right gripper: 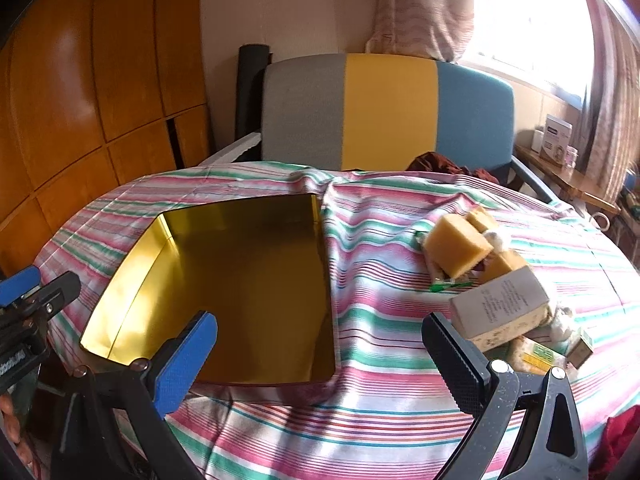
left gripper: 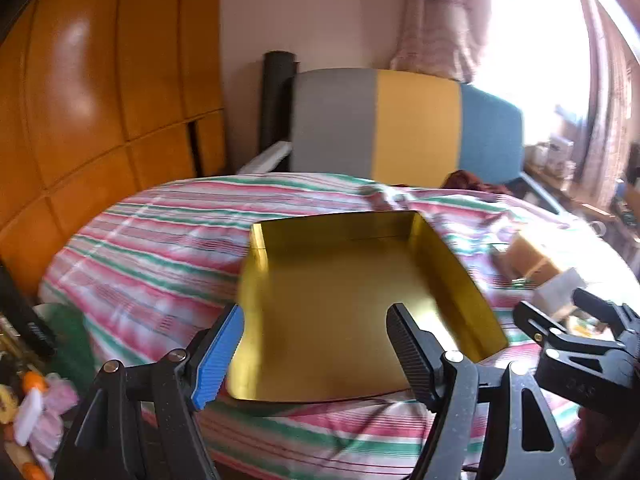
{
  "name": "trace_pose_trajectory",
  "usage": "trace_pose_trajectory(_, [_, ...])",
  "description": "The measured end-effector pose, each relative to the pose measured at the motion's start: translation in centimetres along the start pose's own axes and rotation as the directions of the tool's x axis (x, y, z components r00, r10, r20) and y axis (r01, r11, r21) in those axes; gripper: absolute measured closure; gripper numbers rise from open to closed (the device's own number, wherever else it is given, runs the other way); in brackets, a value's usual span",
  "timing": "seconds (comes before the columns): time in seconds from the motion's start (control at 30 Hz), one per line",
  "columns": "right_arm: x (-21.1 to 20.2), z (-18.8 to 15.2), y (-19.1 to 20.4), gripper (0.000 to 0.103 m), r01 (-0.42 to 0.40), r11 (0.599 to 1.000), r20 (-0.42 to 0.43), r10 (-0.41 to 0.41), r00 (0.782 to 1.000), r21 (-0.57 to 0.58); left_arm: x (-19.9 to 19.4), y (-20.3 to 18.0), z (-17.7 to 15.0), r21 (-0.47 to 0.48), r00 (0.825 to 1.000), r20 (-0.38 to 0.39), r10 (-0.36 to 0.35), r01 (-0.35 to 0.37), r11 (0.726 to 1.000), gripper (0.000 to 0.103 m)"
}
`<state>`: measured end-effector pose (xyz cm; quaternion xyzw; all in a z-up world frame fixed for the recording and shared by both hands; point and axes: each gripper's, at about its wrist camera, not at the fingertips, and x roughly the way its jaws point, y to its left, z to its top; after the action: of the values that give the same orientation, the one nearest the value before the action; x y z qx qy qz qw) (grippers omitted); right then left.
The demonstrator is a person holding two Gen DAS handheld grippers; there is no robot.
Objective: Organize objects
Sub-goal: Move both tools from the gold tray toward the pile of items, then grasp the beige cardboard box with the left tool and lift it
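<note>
Striped cloth (right gripper: pixel 380 312), pink, green, white, rumpled, covers table. Behind it chair back (right gripper: pixel 388 108) in grey, yellow, blue panels; dark cloth heap (right gripper: pixel 440 166) at its base. Black roll (right gripper: pixel 250 92) upright left of chair, against plain pale wall (right gripper: pixel 288 4). Glossy orange-brown wooden cabinet (right gripper: pixel 92 92) fills left side. Patterned pink curtains (right gripper: pixel 424 8) flank bright window (right gripper: pixel 528 20), daylight blown out. Wooden shelf (right gripper: pixel 568 176) at right holds white box (right gripper: pixel 558 136) and small jars.
</note>
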<state>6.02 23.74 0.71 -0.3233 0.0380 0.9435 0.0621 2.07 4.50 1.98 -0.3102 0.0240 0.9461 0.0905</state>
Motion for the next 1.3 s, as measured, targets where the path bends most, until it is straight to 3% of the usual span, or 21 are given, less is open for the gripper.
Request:
trace_pose_trajectory(0.13, [-0.2, -0.1, -2.1, 0.000, 0.019, 1.000, -0.011, -0.018, 1.000, 0.024, 0.3, -1.5, 0.3, 0.028, 0.993, -0.024, -0.119, 0.119, 0.992, 0.024])
trace_pose_trajectory(0.17, [-0.2, -0.1, -2.8, 0.000, 0.020, 0.999, -0.017, -0.020, 1.000, 0.030, 0.5, -1.8, 0.4, 0.022, 0.985, -0.042, -0.170, 0.171, 0.985, 0.022])
trace_pose_trajectory(0.37, [-0.6, 0.1, -9.2, 0.000, 0.060, 0.992, -0.063, -0.054, 0.997, 0.107, 1.5, -4.5, 1.2, 0.018, 0.946, -0.103, -0.308, 0.311, 0.950, 0.019])
trace_pose_trajectory(0.5, [-1.5, 0.6, -15.2, 0.000, 0.151, 0.971, -0.077, -0.139, 0.987, 0.185, 2.4, -7.0, 1.6, 0.100, 0.947, -0.122, -0.296, 0.309, 0.946, 0.019])
trace_pose_trajectory(0.63, [-2.4, 0.9, -21.0, 0.000, 0.222, 0.937, -0.084, -0.207, 0.975, 0.271, 3.6, -10.1, 2.0, 0.148, 0.907, -0.203, -0.369, 0.401, 0.904, 0.019])
trace_pose_trajectory(0.7, [-2.6, 0.4, -23.9, 0.000, 0.236, 0.916, -0.087, -0.219, 0.972, 0.323, 3.9, -11.7, 2.0, 0.194, 0.898, -0.225, -0.377, 0.420, 0.886, 0.019])
trace_pose_trajectory(0.83, [-2.8, -2.1, -28.4, 0.000, 0.221, 0.855, -0.099, -0.197, 0.975, 0.469, 5.0, -16.7, 2.4, 0.294, 0.849, -0.313, -0.425, 0.512, 0.807, 0.019])
trace_pose_trajectory(0.93, [-2.4, -3.0, -30.9, 0.000, 0.148, 0.788, -0.095, -0.114, 0.989, 0.597, 6.1, -20.0, 2.6, 0.345, 0.814, -0.370, -0.449, 0.569, 0.747, 0.019])
trace_pose_trajectory(1.07, [-2.6, -3.1, -31.5, 0.000, 0.116, 0.763, -0.073, -0.090, 0.993, 0.636, 8.2, -24.5, 2.2, 0.420, 0.772, -0.442, -0.456, 0.628, 0.655, 0.019])
trace_pose_trajectory(1.13, [-2.5, -3.1, -31.5, 0.000, 0.104, 0.759, -0.073, -0.074, 0.995, 0.642, 9.5, -26.5, 1.9, 0.431, 0.742, -0.490, -0.458, 0.663, 0.612, 0.019])
trace_pose_trajectory(1.3, [-2.1, -3.0, -31.4, 0.000, 0.076, 0.757, -0.072, -0.039, 0.997, 0.649, 11.9, -30.0, 1.1, 0.509, 0.743, -0.496, -0.450, 0.669, 0.542, 0.018])
